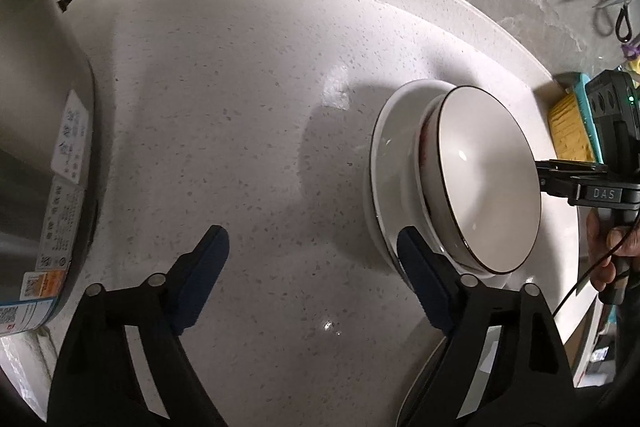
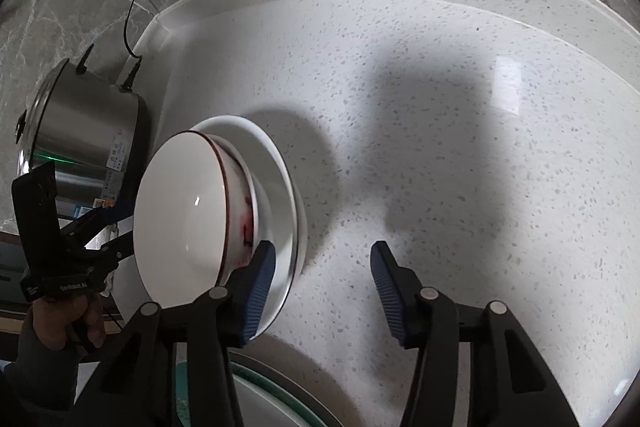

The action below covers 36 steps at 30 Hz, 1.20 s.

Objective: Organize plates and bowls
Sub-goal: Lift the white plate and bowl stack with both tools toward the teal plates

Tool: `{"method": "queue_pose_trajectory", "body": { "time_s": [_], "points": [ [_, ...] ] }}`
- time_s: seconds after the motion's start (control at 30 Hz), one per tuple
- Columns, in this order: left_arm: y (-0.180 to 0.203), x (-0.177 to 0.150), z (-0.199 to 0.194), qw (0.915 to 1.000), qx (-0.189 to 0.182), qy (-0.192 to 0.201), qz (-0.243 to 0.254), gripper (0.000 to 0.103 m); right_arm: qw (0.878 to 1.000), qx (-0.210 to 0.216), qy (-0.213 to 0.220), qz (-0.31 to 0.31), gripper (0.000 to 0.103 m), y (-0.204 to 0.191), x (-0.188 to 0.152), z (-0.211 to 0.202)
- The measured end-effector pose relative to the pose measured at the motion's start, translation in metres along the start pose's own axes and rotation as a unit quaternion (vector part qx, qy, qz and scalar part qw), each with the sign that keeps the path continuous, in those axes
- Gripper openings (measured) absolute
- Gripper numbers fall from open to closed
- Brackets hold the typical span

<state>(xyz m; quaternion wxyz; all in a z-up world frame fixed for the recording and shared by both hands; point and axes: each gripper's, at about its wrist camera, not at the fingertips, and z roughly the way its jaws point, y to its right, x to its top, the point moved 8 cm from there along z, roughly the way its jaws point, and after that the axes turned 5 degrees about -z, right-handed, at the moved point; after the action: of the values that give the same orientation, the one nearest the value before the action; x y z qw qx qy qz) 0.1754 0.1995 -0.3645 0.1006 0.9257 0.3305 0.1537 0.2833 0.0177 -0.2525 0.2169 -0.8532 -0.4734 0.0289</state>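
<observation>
On speckled bench [image 1: 240, 107], bowl [image 1: 488, 179] sits stacked in white plates [image 1: 394, 147]. L gripper [image 1: 312, 267] & R gripper [image 2: 322, 271] fingers both spread wide, empty, flanking stack.

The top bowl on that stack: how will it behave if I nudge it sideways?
The top bowl looks glazed and glossy, so it would probably slide. It sits on another dish above the white plate, so it may rock or shift the stack. Likely ceramic, so chip-prone.
</observation>
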Motion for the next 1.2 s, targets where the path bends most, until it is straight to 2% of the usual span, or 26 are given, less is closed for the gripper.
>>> {"method": "queue_pose_trajectory", "body": {
  "time_s": [0.23, 0.4, 0.47, 0.53, 0.57, 0.63, 0.7, 0.87, 0.97, 1.2],
  "points": [
    [0.020, 0.011, 0.019, 0.9999, -0.002, -0.008, 0.014, 0.060, 1.000, -0.008, -0.001, 0.002, 0.047, 0.004, 0.004, 0.008],
    [0.028, 0.012, 0.030, 0.9997, 0.001, -0.018, 0.017, 0.056, 1.000, -0.010, -0.002, 0.002, 0.047, 0.003, 0.007, 0.014],
    [0.031, 0.012, 0.034, 0.9996, -0.011, -0.022, 0.014, 0.051, 1.000, -0.012, -0.001, 0.001, 0.047, 0.003, 0.007, 0.016],
    [0.034, 0.013, 0.039, 0.9994, -0.016, -0.025, 0.015, 0.046, 1.000, -0.014, -0.002, 0.001, 0.047, 0.002, 0.007, 0.019],
    [0.040, 0.016, 0.043, 0.9993, -0.021, -0.027, 0.017, 0.043, 1.000, -0.013, -0.004, 0.000, 0.045, 0.001, 0.007, 0.021],
    [0.045, 0.019, 0.044, 0.9991, -0.030, -0.025, 0.016, 0.030, 1.000, -0.006, -0.001, -0.001, 0.040, -0.001, 0.008, 0.022],
    [0.049, 0.024, 0.046, 0.9991, -0.032, -0.022, 0.017, 0.025, 1.000, -0.004, -0.001, -0.003, 0.036, -0.003, 0.009, 0.024],
    [0.055, 0.029, 0.052, 0.9984, -0.049, -0.024, 0.010, 0.020, 1.000, 0.009, -0.003, -0.006, 0.026, -0.010, 0.009, 0.030],
    [0.061, 0.029, 0.054, 0.9980, -0.056, -0.025, 0.015, 0.013, 1.000, 0.019, -0.002, -0.005, 0.020, -0.014, 0.010, 0.032],
    [0.065, 0.028, 0.053, 0.9984, -0.052, -0.016, 0.017, 0.012, 1.000, 0.015, 0.000, -0.003, 0.013, -0.017, 0.012, 0.035]
  ]
}}
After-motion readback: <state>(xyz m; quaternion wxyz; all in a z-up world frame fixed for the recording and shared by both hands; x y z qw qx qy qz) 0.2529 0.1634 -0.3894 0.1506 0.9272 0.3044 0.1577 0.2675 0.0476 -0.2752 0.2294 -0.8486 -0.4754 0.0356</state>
